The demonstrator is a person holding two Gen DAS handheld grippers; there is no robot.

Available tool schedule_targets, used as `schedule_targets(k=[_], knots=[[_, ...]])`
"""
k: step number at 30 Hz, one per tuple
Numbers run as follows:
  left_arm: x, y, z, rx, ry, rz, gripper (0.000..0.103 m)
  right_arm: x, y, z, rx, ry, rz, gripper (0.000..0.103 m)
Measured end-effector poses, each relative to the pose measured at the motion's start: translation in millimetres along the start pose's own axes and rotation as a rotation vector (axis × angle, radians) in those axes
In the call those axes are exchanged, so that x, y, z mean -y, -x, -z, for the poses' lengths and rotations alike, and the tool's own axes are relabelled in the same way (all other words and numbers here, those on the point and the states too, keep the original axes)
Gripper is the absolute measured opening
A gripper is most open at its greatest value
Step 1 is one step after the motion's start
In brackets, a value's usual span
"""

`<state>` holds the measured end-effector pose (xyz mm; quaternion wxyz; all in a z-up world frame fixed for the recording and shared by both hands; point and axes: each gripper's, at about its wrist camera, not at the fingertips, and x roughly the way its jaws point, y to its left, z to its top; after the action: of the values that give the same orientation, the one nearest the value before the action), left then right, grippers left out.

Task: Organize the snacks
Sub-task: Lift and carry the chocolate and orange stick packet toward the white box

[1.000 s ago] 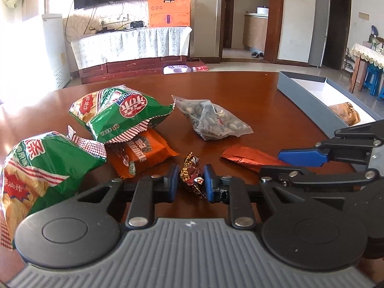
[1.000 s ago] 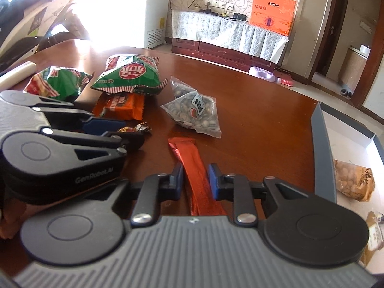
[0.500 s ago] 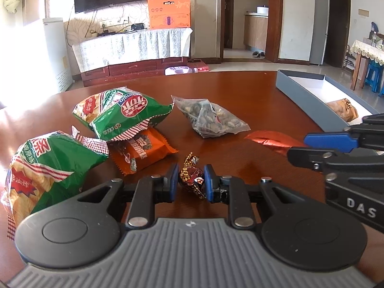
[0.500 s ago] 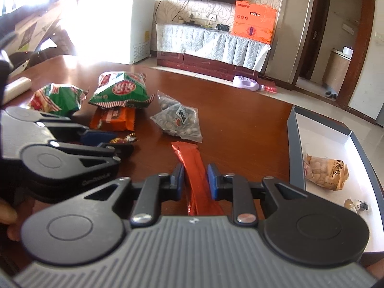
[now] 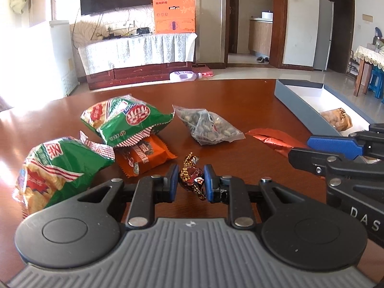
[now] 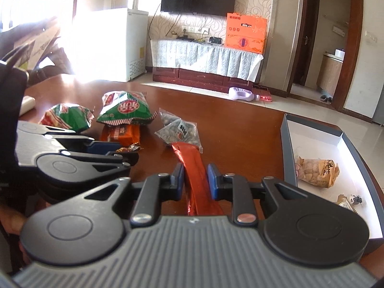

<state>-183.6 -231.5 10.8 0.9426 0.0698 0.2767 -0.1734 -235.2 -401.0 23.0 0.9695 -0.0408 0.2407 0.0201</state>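
Observation:
My left gripper (image 5: 191, 180) is shut on a small brown wrapped candy (image 5: 190, 176), held just above the brown table. My right gripper (image 6: 195, 180) is shut on a long red foil packet (image 6: 194, 168), lifted off the table; the packet also shows in the left wrist view (image 5: 273, 139). The right gripper (image 5: 319, 147) shows at the right of the left wrist view. The grey box with a white inside (image 6: 286, 148) lies to the right and holds a tan snack bag (image 6: 316, 171) and a small candy (image 6: 350, 200).
On the table lie two green chip bags (image 5: 129, 122) (image 5: 55, 170), an orange packet (image 5: 144, 156) and a clear bag of seeds (image 5: 208, 127). A TV cabinet and an orange carton stand beyond the table's far edge.
Both grippers have risen with their snacks held. The right gripper has lifted the red packet off the table and drawn it toward the box side.

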Motion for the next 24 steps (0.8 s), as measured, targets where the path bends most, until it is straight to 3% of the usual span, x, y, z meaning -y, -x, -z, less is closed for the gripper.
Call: schedule_targets(k=[5,12,24], knots=[[10.7,7.4,-5.9,0.017,-0.042,-0.024,0.027,6.5,11.2,-2.2,0.027,-0.021,-0.004,0.025],[25.3,14.5,-11.4,0.011,0.001,-0.011,0.027,24.9,29.6,-5.2,0.084,-0.059,0.006,0.025],[35.4,8.4,-14.3,0.013,0.01,-0.011,0.027,35.5,28.6,-2.3,0.081,-0.064,-0.001,0.025]])
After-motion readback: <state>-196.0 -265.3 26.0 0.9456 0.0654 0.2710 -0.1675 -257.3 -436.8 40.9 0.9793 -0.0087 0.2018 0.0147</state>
